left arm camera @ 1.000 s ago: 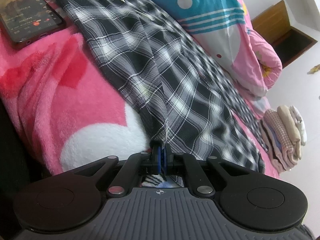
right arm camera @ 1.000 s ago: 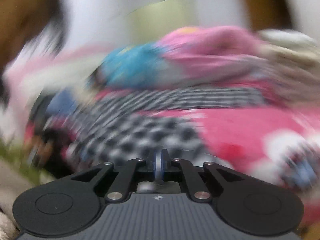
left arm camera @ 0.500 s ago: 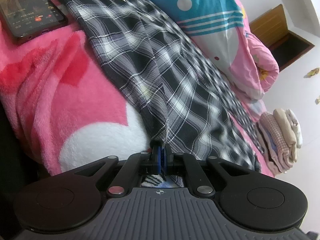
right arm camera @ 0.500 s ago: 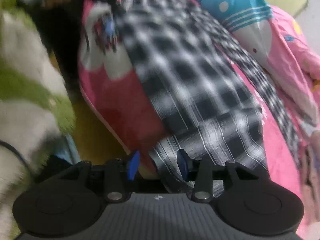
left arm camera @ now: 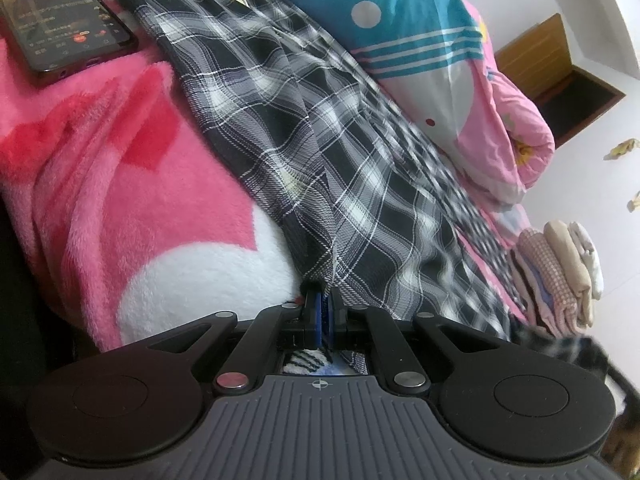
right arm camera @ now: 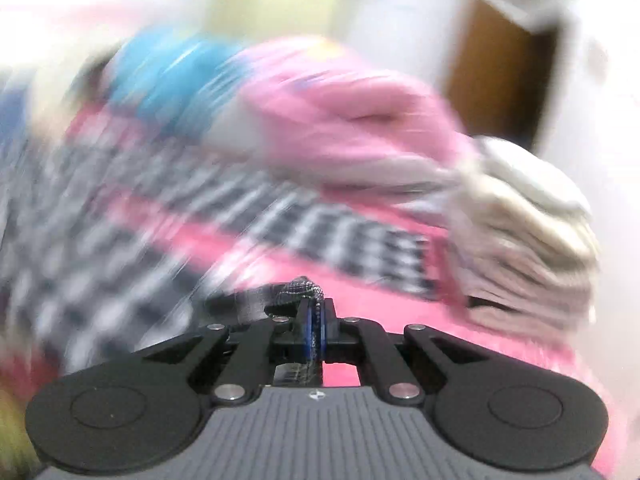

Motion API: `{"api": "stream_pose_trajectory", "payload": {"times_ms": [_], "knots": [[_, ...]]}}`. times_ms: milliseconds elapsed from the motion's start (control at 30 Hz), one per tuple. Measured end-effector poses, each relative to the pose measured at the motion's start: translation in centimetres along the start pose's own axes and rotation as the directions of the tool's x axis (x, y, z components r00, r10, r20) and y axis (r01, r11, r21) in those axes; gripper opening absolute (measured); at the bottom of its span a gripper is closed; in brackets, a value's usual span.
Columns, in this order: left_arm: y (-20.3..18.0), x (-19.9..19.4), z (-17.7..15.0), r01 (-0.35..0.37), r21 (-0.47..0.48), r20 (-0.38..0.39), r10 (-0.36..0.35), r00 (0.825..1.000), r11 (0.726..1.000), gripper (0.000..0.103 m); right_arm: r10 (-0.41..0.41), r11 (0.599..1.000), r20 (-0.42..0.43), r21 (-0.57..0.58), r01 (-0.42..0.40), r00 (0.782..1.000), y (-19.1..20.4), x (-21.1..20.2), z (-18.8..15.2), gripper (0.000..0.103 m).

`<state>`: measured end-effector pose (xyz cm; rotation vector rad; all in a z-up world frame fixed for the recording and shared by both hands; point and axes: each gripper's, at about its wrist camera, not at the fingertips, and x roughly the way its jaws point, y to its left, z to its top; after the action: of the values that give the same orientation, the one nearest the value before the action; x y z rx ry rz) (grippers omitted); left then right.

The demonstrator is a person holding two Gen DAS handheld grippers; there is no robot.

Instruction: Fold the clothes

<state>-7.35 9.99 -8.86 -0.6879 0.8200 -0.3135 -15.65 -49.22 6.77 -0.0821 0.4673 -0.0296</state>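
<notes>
Stretching away toward twelve and one o'clock from the left tongs (left arm camera: pixel 323 304), the checked garment (left arm camera: pixel 320 128) lies across the pink blanket (left arm camera: pixel 120 184) on the bed. Those tongs are closed tight on its near hem. The right tongs (right arm camera: pixel 316 312), whose jaws have just been closing, now pinch a bunched bit of the same checked cloth (right arm camera: pixel 298 290) at their tips; that view is badly blurred. A phone (left arm camera: pixel 60 28) rests at ten o'clock, a stack of folded clothes (left arm camera: pixel 560 276) at three o'clock.
</notes>
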Motion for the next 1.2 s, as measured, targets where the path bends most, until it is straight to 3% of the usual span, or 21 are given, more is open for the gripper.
{"api": "stream_pose_trajectory", "payload": {"times_ms": [133,400,667,833,900,967,1033,1133,1200], "knots": [[-0.2,-0.2,-0.2,-0.012,0.006,0.01,0.012,1.0,1.0,0.004,-0.01,0.964,0.008,0.265,0.007,1.0,-7.8,3.0,1.2,0.001],[-1.6,-0.3,0.0,-0.064,0.046,0.009,0.064,0.998,0.997,0.002,0.03,0.879,-0.041,0.476,-0.007,0.999,-13.2,9.2,-2.9,0.0],[-3.1,0.6,0.8,-0.078,0.054,-0.008,0.078,0.997,0.995,0.002,0.02,0.857,-0.015,0.515,-0.009,1.0,-14.1,11.6,-2.6,0.0],[-3.2,0.9,0.9,-0.085,0.054,-0.014,0.086,0.996,0.995,0.003,-0.007,0.874,-0.174,0.477,0.09,0.985,-13.9,15.9,-4.4,0.003],[-3.2,0.9,0.9,-0.083,0.055,-0.022,0.084,0.996,0.995,0.003,-0.012,0.826,-0.207,0.549,0.127,0.978,-14.8,15.7,-5.8,0.004],[-3.2,0.9,1.0,-0.083,0.05,-0.027,0.084,0.996,0.995,0.003,0.017,0.758,-0.134,0.648,0.075,0.991,-16.0,13.2,-7.1,0.007],[-3.1,1.0,1.1,-0.084,0.045,-0.029,0.085,0.996,0.995,0.003,0.034,0.698,-0.075,0.716,0.03,0.997,-16.6,9.7,-8.5,0.02],[-3.2,1.0,1.1,-0.087,0.04,-0.03,0.088,0.996,0.995,0.003,0.122,0.615,-0.052,0.787,-0.034,0.991,-16.4,5.3,-10.8,0.03],[-3.2,0.9,1.1,-0.089,0.038,-0.03,0.09,0.995,0.995,0.004,0.206,0.531,-0.055,0.845,-0.065,0.977,-15.4,3.2,-12.7,0.035]]}}
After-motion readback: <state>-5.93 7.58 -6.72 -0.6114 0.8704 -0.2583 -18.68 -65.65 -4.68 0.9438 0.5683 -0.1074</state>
